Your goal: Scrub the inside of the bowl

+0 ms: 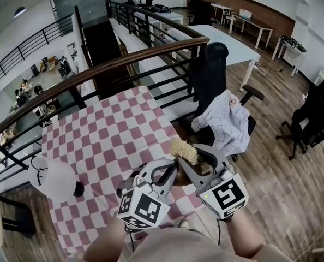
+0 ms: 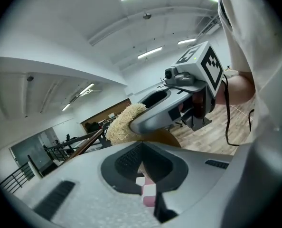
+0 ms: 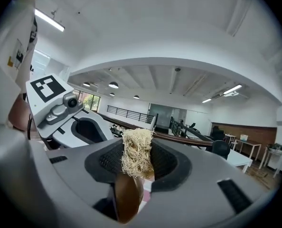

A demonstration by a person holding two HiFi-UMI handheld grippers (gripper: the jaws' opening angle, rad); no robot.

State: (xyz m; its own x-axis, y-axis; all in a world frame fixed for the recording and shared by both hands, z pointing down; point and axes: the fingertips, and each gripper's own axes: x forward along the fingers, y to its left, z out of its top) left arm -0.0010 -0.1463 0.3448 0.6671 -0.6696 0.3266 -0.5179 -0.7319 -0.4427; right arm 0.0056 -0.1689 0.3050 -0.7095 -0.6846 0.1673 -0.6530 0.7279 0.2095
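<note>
A brown bowl [image 1: 179,177] is held up over the pink-and-white checked table [image 1: 105,135], close to my body and mostly hidden between the two grippers. My left gripper [image 1: 172,167] is shut, its tips meeting the bowl's rim [image 2: 163,137]. My right gripper [image 1: 188,156] is shut on a straw-coloured fibre scrubber [image 1: 184,150]. In the right gripper view the scrubber [image 3: 137,153] stands up between the jaws, with the bowl's edge [image 3: 126,198] just below it. The left gripper view shows the scrubber [image 2: 124,122] sitting on the bowl.
A white rounded lamp head [image 1: 53,178] hangs over the table's left part. A black office chair with a white garment [image 1: 223,120] stands to the table's right on the wooden floor. A dark railing [image 1: 124,64] runs behind the table.
</note>
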